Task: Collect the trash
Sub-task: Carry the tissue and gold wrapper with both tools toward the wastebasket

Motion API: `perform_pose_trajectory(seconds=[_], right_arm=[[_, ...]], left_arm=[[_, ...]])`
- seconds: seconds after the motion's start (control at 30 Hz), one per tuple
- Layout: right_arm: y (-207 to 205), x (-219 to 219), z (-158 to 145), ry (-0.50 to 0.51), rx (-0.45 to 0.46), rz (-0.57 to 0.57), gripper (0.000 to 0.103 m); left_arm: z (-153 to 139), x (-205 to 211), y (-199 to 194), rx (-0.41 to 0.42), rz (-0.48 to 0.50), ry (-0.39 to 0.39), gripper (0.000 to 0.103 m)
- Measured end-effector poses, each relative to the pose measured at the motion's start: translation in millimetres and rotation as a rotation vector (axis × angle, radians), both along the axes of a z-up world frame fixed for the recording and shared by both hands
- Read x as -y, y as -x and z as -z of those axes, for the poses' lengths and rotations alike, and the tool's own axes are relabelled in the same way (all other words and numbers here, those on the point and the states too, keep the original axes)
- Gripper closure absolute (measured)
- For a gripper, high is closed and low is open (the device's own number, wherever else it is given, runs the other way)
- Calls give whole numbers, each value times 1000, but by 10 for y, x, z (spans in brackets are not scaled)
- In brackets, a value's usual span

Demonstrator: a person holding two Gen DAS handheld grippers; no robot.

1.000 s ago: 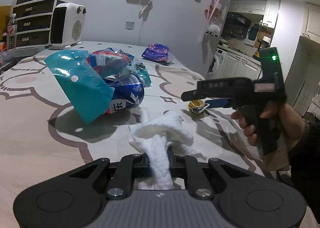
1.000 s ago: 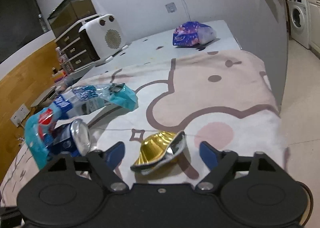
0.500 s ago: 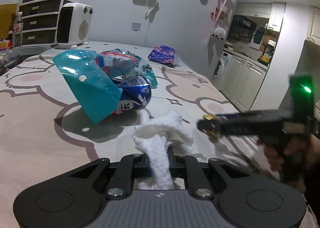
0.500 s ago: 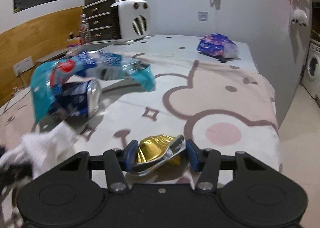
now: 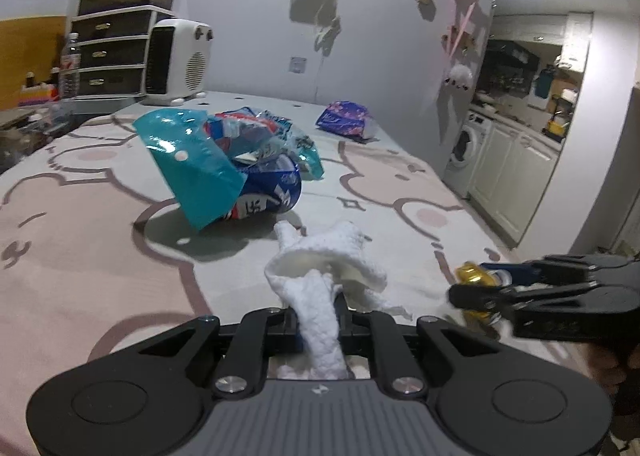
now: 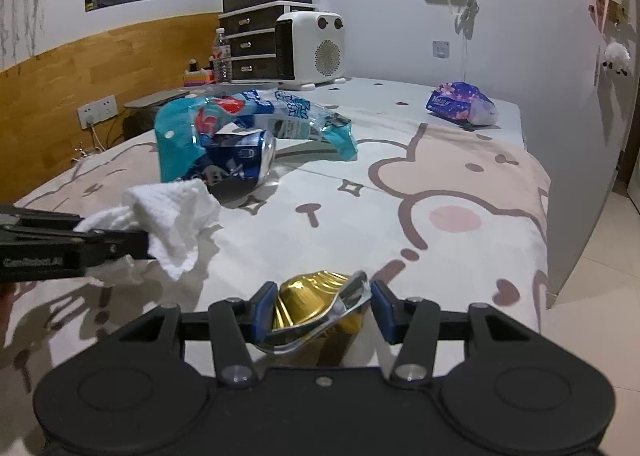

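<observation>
My left gripper (image 5: 319, 330) clamps the tissue (image 5: 324, 276) and my right gripper (image 6: 319, 312) clamps the crushed gold can (image 6: 316, 302), so next I need a bin.

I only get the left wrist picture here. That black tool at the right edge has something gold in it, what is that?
Observer: A crushed gold can, flattened, pinched between the right gripper and its blue pads.
Operator: Anything left of that white heater that I can't see?
Observer: Yes, wood panelling with a wall socket.
Operator: And the blue can under the teal wrapper?
Observer: Its silver top faces the right camera, and the can is dented.
</observation>
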State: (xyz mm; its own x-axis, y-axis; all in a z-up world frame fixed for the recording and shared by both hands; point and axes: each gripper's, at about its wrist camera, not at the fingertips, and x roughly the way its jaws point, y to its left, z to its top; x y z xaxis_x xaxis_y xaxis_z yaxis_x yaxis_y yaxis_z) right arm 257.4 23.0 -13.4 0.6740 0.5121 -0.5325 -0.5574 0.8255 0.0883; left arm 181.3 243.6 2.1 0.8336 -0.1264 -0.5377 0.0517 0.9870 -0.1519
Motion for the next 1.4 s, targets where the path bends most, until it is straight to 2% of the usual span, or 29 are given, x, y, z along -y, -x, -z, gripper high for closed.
perform_pose_trajectory(seconds=[0.27, 0.77, 1.4], right_arm=[[264, 430, -115, -56, 5, 27, 51], [817, 1398, -296, -123, 52, 96, 51], [1167, 2689, -247, -144, 78, 267, 51]], left_arm=[[-110, 316, 311, 0, -27, -21, 90], [-376, 1295, 628, 26, 0, -90, 90], [-318, 2694, 610, 27, 155, -99, 90]])
